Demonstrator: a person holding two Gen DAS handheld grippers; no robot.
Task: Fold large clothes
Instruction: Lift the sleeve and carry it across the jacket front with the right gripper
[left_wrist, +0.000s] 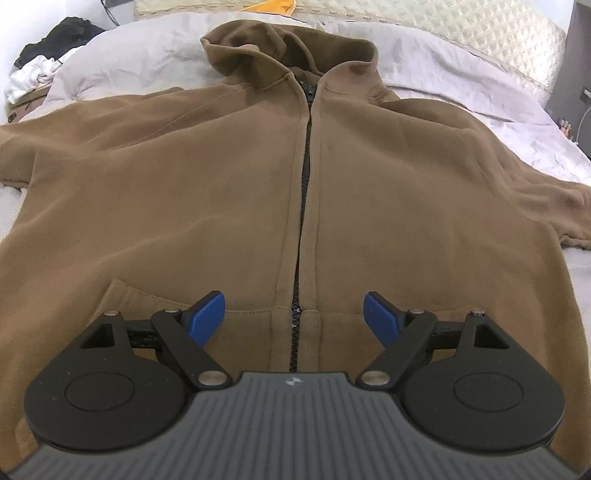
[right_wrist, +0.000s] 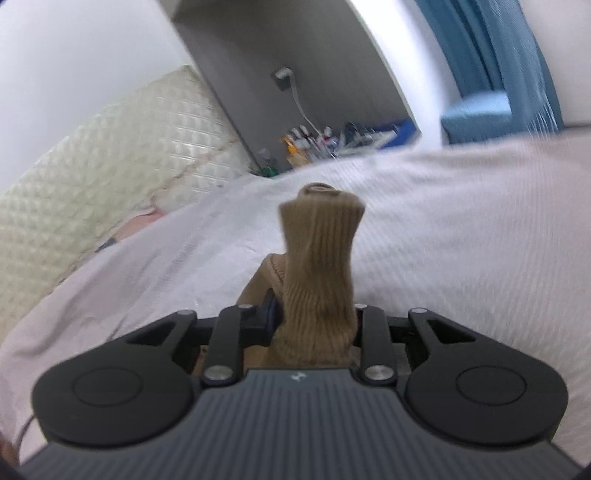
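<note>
One brown hoodie (left_wrist: 229, 177) lay spread front-up on the bed (left_wrist: 461, 51), zipped. The left gripper (left_wrist: 294, 319) hovered above its hem, jaws wide and empty; the right gripper (right_wrist: 314, 314) pinched one ribbed cuff (right_wrist: 319, 266), lifted above the sheet

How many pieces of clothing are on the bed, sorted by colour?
Brown: 1, the hoodie, its cuff held in the right gripper
Black: 1, a garment heaped at the far corner
White: 1, a garment beside the black one
Total: 3
</note>
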